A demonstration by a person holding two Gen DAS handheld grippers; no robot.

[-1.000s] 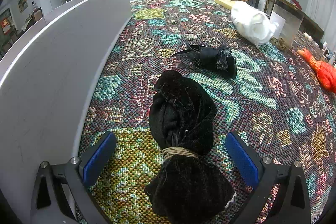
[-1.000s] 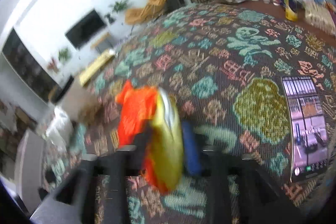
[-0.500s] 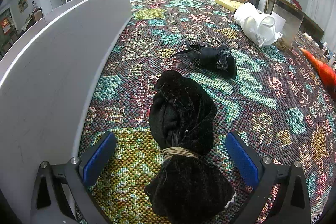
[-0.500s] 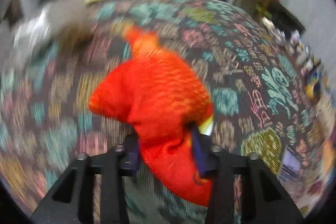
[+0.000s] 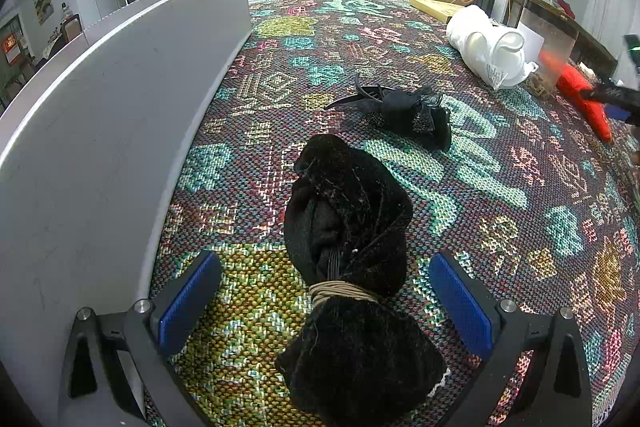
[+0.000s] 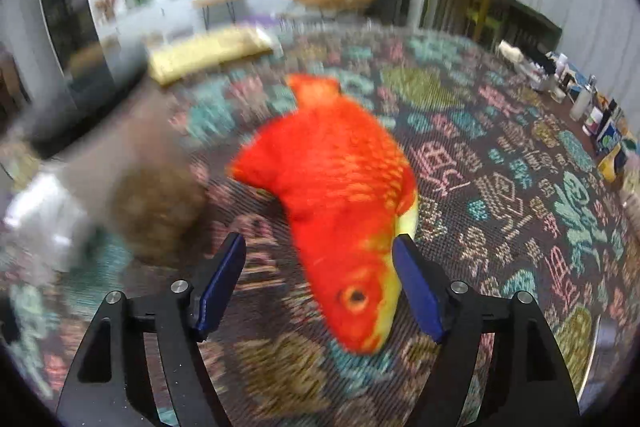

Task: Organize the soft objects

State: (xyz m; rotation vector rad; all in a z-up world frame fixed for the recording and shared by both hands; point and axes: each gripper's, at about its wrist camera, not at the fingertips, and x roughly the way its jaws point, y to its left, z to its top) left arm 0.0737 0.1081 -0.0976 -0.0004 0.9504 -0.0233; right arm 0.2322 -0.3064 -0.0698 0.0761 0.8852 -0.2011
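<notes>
While the left wrist view took in the whole patterned cloth (image 5: 500,187) sharply, the right wrist view showed only its far side, blurred. Leftmost in the left wrist view stood a grey partition panel (image 5: 100,131) along the cloth's edge. Just beside it the left gripper (image 5: 324,297) pointed steeply down at the cloth, its blue pads (image 5: 186,301) spread wide on either side of a black velvet bundle (image 5: 352,255) tied with tan cord; neither pad touched the bundle, which lay on the cloth between them. Beyond it lay a smaller black lacy item (image 5: 412,113), well apart from a white plastic bag (image 5: 490,53) near the far right edge. Past the bag, only a red sliver of the plush fish (image 5: 588,99) and a dark piece of the right gripper appeared at that view's rim.

The right wrist view gave the fish (image 6: 344,195) in full: orange-red with a yellow belly, head toward the camera, lying on the cloth. The right gripper (image 6: 320,281) also tilted downward, and its jaws had just been opening; the fish's head sat between the pads, the right pad (image 6: 416,291) close against the yellow belly and the left pad clear of it, so nothing was clamped. To the left a brownish fuzzy lump (image 6: 160,211) and the white bag (image 6: 44,215) lay blurred, near the fish. Bottles and small boxes (image 6: 592,111) crowded the cloth's right edge.
</notes>
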